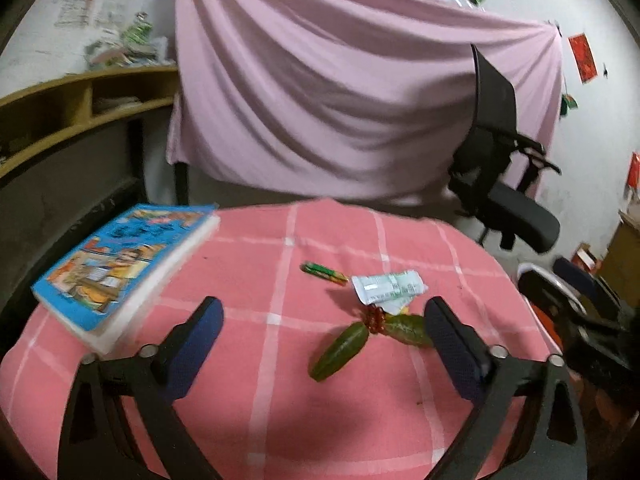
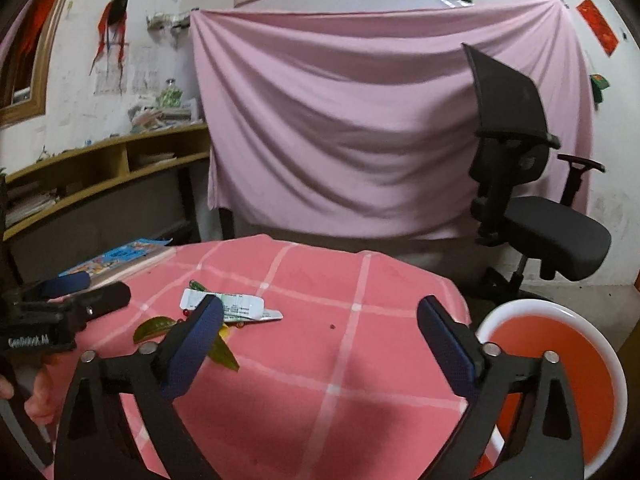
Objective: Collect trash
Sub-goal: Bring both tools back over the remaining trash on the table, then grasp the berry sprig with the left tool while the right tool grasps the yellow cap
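On the pink checked tablecloth (image 1: 280,360) lie a white flattened tube wrapper (image 1: 386,287), a small green wrapper (image 1: 323,272), and green leaves with red berries (image 1: 370,334). My left gripper (image 1: 323,322) is open and empty, its fingers on either side of the leaves. My right gripper (image 2: 320,322) is open and empty above the cloth (image 2: 340,360), right of the white wrapper (image 2: 236,307) and the leaves (image 2: 154,328). The left gripper (image 2: 80,292) shows at the left edge of the right wrist view.
A blue illustrated book (image 1: 120,268) lies at the table's left edge. A bin with an orange liner and white rim (image 2: 560,380) stands on the floor at the right. A black office chair (image 2: 532,200) and a hanging pink sheet (image 2: 360,140) stand behind. A wooden shelf (image 2: 100,168) is at the left.
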Motion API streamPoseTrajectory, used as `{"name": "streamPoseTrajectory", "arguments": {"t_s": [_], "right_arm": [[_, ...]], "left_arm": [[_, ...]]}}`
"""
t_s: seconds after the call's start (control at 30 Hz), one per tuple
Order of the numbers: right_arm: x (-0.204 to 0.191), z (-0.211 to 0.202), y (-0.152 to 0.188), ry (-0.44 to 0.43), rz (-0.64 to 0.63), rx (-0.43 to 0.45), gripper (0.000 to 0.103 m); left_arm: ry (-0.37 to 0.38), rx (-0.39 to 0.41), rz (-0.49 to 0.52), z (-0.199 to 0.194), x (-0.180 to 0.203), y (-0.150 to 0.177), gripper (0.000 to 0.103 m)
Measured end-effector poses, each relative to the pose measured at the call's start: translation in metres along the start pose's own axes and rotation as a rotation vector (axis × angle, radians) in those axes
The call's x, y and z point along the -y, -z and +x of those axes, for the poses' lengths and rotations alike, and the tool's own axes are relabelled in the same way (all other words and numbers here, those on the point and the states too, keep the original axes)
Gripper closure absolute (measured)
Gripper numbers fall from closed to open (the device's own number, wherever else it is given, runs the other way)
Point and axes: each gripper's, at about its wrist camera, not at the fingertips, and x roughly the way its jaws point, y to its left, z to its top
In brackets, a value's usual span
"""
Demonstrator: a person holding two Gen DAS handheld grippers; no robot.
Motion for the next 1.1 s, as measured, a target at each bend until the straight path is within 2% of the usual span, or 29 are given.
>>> {"name": "streamPoseTrajectory", "arguments": {"t_s": [0.03,0.1,0.23,0.33,0.4,0.53,0.6,0.7,0.83,0.97,1.1], "right_arm": [[0.001,0.006,0.0,-0.007,0.001,-0.013,0.018],[0.001,0.016,-0.002,-0.019,0.005,-0.035,0.024],[0.004,0.036,-0.006,-0.061,0.016,-0.078,0.038],[0.002,0.049,-0.009,-0.095,0.009,-0.114,0.047],[-0.002,0.058,-0.012,-0.128,-0.007,-0.134,0.052],[-0.014,0.072,-0.016,-0.197,-0.041,-0.156,0.057],[-0.023,0.08,-0.017,-0.242,-0.062,-0.18,0.065],[-0.03,0.092,-0.016,-0.299,-0.083,-0.236,0.072],[-0.034,0.095,-0.012,-0.361,-0.086,-0.284,0.076],[-0.036,0.092,-0.007,-0.386,-0.079,-0.314,0.077],[-0.028,0.086,-0.005,-0.371,-0.037,-0.311,0.077]], "left_arm": [[0.018,-0.034,0.002,0.007,-0.001,0.0,0.022],[0.047,-0.095,0.003,0.018,-0.001,0.0,0.042],[0.107,-0.195,-0.023,0.039,-0.006,0.001,0.058],[0.128,-0.225,-0.038,0.045,-0.008,0.001,0.067],[0.139,-0.229,-0.032,0.045,-0.008,0.002,0.083],[0.141,-0.24,-0.004,0.046,-0.004,0.002,0.092],[0.136,-0.242,0.005,0.046,-0.001,0.002,0.097],[0.131,-0.24,-0.008,0.047,-0.002,0.003,0.1],[0.121,-0.233,-0.036,0.047,-0.005,0.003,0.1],[0.089,-0.21,-0.074,0.042,-0.016,0.001,0.1],[0.046,-0.17,-0.133,0.031,-0.034,-0.001,0.101]]}}
